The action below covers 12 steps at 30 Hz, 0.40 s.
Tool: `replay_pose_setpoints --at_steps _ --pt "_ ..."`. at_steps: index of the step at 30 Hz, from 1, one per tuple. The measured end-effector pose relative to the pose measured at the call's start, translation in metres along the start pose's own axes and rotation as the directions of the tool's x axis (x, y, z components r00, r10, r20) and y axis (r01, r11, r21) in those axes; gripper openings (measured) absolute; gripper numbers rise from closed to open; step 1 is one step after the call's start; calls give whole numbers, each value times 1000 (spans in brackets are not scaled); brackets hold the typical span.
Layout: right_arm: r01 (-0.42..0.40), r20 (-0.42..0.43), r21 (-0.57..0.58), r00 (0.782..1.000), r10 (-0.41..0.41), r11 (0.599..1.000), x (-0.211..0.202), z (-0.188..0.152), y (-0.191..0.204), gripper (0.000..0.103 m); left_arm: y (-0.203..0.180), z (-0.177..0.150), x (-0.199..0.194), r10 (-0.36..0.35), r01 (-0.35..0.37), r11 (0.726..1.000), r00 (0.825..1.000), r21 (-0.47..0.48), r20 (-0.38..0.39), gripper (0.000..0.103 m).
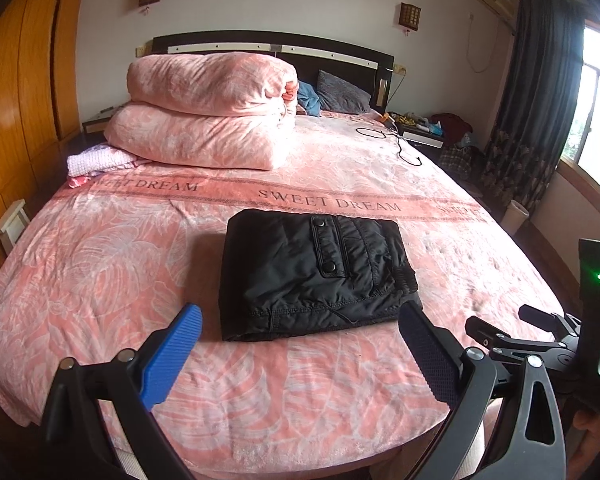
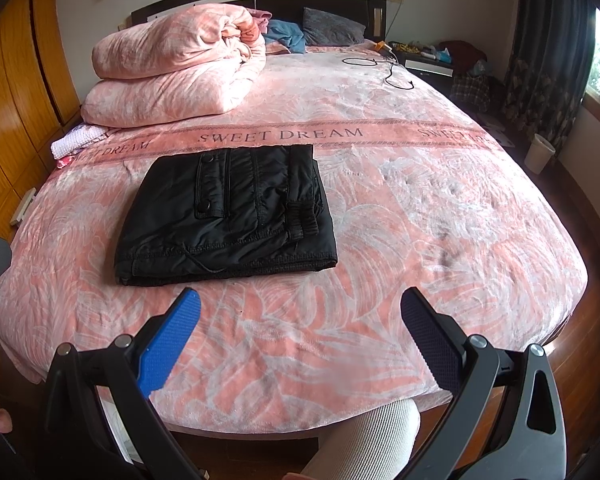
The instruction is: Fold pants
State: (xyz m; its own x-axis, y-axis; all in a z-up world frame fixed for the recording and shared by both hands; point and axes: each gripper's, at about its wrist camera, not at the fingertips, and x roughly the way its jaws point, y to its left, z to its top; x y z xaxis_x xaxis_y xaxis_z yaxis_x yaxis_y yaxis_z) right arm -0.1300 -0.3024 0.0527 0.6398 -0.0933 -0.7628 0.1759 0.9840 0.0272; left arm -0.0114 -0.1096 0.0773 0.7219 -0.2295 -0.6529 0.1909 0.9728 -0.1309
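Black padded pants [image 1: 312, 276] lie folded into a compact rectangle on the pink bed [image 1: 100, 264], near its foot. They also show in the right wrist view [image 2: 228, 212], left of centre. My left gripper [image 1: 300, 320] is open and empty, held above the bed's foot edge just short of the pants. My right gripper [image 2: 300, 304] is open and empty, also back from the pants, above the pink cover [image 2: 420, 216]. The right gripper's body shows at the right edge of the left wrist view [image 1: 540, 340].
A folded pink duvet [image 1: 208, 112] is stacked at the bed's head on the left, with a small white knit item [image 1: 96, 160] beside it. A black cable [image 1: 400, 144] lies at the far right of the bed. A wooden wardrobe [image 1: 16, 92] stands left; a white bin [image 2: 540, 154] right.
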Motion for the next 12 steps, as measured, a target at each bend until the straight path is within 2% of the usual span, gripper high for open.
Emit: replay_pose_setpoints --at_steps 3,9,12 --pt "0 -1 3 1000 0 1000 1 1 -1 100 1 -2 2 5 -5 1000 1000 -8 -5 99" --pt "-1 -8 0 1000 1 1000 4 -1 -2 100 -9 -4 -8 59 -63 997 996 50 65 99" --pt "-1 -9 -2 1000 1 1000 5 -2 -2 100 -9 -3 -10 54 -57 998 996 37 70 99"
